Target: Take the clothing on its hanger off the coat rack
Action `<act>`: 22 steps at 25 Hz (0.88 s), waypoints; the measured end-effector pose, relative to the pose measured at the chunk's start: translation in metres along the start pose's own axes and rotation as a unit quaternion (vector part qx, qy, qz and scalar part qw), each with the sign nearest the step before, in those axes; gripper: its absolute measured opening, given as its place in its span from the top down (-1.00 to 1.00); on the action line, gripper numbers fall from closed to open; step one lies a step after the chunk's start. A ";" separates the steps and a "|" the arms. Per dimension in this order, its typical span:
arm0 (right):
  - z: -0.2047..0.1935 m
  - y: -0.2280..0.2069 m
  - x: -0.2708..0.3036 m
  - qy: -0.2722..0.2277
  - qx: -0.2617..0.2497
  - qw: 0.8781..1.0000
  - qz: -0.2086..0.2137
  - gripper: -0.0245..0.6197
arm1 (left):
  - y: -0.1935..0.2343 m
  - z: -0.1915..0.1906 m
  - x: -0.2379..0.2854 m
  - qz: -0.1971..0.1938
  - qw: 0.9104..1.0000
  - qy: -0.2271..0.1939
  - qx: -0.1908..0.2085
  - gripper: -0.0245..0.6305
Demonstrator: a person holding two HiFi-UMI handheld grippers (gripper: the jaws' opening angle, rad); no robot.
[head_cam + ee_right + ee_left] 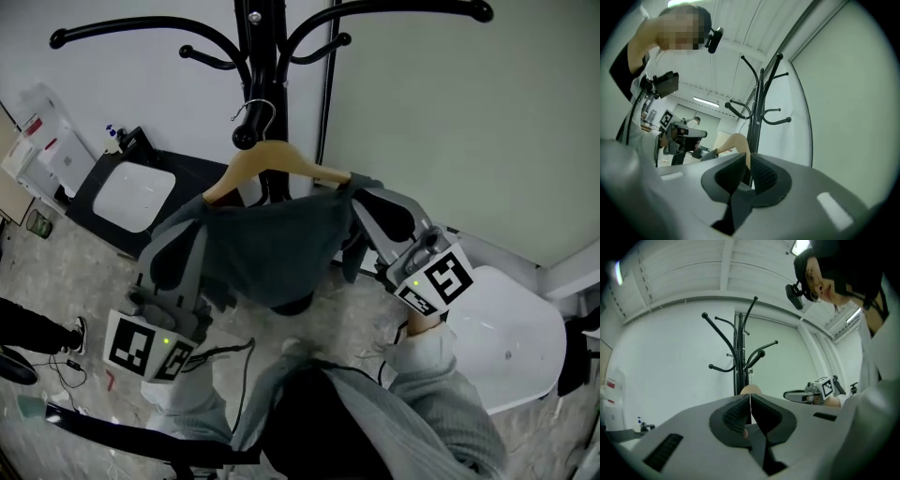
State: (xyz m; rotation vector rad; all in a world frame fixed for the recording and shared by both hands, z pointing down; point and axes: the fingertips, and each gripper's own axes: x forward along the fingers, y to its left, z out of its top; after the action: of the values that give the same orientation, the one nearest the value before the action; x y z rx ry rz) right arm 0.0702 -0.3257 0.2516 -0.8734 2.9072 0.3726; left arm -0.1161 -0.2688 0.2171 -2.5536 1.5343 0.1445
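One dark grey garment (281, 248), draped on wooden hanger (272, 157)

The clothing (272, 248) hides the coat rack's (258, 56) lower pole.

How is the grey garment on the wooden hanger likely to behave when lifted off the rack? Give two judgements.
Probably floppy: the garment sags in loose folds under the hanger. It may swing or slip, since it looks merely draped over smooth wood.

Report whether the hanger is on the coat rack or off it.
On, it seems: the hanger hook loops over the knobbed peg tip of the coat rack.
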 end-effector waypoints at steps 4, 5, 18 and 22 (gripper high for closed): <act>0.018 -0.010 0.012 0.007 -0.025 0.996 0.081 0.83 | 0.017 0.018 -0.001 -0.048 0.998 0.016 0.043 0.80; 0.018 -0.012 0.016 0.018 -0.040 0.994 0.100 0.80 | 0.019 0.020 0.001 -0.062 0.996 0.024 0.064 0.62; -0.031 -0.018 0.059 0.144 -0.043 0.928 0.342 0.31 | 0.035 -0.051 0.032 -0.258 0.932 0.203 0.152 0.35; -0.038 -0.012 0.070 0.168 -0.016 0.905 0.392 0.32 | 0.040 -0.069 0.044 -0.303 0.915 0.243 0.113 0.35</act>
State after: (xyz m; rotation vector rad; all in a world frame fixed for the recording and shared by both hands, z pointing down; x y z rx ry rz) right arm 0.0179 -0.3829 0.2753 0.3290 3.4599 0.3319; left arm -0.1307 -0.3380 0.2747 -2.8429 0.7122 -0.7426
